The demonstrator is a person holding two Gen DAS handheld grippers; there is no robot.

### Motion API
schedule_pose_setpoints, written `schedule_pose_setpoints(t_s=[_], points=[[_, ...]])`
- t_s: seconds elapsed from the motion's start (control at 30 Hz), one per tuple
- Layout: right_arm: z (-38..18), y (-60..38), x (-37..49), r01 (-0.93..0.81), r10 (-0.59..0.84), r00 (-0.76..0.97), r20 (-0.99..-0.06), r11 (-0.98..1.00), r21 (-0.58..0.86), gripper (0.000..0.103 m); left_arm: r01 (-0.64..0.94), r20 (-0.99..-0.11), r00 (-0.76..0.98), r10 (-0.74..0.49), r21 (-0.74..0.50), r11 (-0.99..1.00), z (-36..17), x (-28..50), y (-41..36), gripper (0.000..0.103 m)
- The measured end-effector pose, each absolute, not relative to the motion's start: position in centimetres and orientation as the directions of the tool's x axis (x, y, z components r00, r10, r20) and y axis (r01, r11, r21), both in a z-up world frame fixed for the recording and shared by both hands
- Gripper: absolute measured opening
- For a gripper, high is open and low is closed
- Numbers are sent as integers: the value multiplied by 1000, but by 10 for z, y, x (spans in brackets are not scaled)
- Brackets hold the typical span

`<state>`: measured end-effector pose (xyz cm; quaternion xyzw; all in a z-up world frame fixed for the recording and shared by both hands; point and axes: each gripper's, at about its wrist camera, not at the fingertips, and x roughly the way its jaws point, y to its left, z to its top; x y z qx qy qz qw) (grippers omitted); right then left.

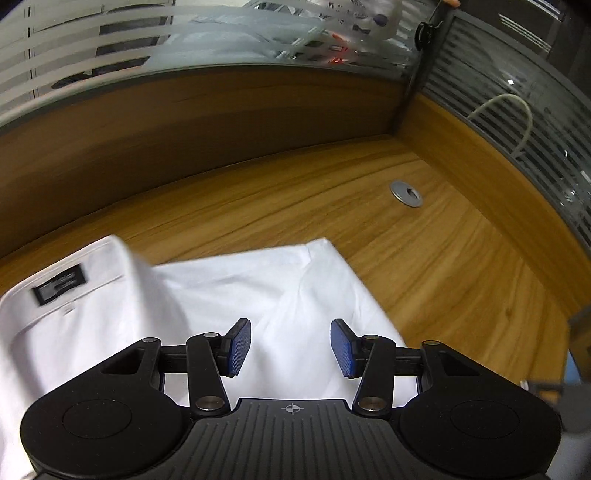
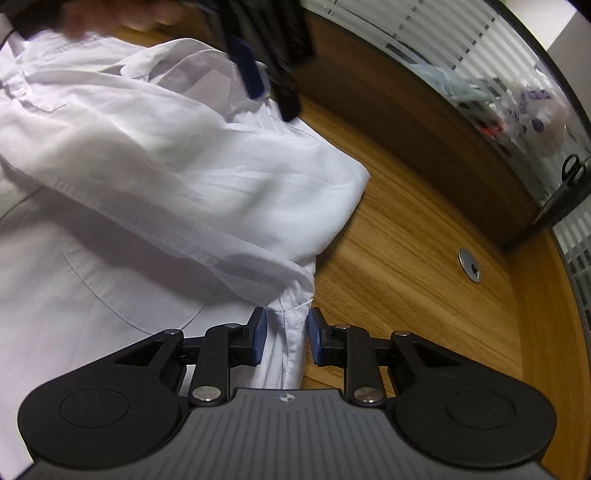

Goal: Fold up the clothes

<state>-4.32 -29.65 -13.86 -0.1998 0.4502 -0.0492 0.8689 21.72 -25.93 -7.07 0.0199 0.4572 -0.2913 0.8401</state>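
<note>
A white shirt [image 1: 258,295] lies on the wooden desk [image 1: 424,280], its collar with a dark label [image 1: 61,286] at the left of the left wrist view. My left gripper [image 1: 291,347] hovers over the cloth, open, nothing between its blue pads. In the right wrist view the shirt [image 2: 92,277] shows a chest pocket, and a sleeve [image 2: 221,177] is laid across it. My right gripper [image 2: 286,336] points down at the shirt's side edge with narrow jaws. The seam lies flat between the pads, not pinched. The left gripper [image 2: 267,92] shows blurred at the top, by the sleeve's cuff.
A wood and frosted-glass partition [image 1: 221,107] walls the desk at the back and right. A metal cable grommet [image 1: 406,194] [image 2: 470,270] sits in the bare desktop right of the shirt. A white cable [image 1: 517,110] hangs behind the glass. A hand [image 2: 110,18] is at the top left.
</note>
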Motion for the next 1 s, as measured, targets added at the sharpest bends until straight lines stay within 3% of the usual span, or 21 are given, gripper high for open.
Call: schedule_pose_setpoints(t_s=[0.1,0.4,0.5,0.67,0.9,1.0], points=[[-142,-294,-43,-102,-280,595,-753,903,-417,26,508,-785,400,-473,-240,827,-80,230,-277,38],[-151,-282,-39,-152,-315,617,-721,852,-502,26,547,-829,357,-431,-188,816,-104,249,-316,23],[-149,-285,-41,-125,-315,627,-712,862,-492,15,543,-839,370,-400,-154,826,-109,250,-320,18],[-134,-304,-50,53,-298,656,-694,935,-351,9,539,-844,400,-358,-99,837,-113,252,-323,11],[-139,-355,-68,313,-215,643,-735,950,-3,5,550,-844,400,-358,-91,830,-114,252,-326,11],[-135,-358,-72,343,-208,633,-746,939,29,5,566,-838,391,-380,-107,818,-108,255,-323,12]])
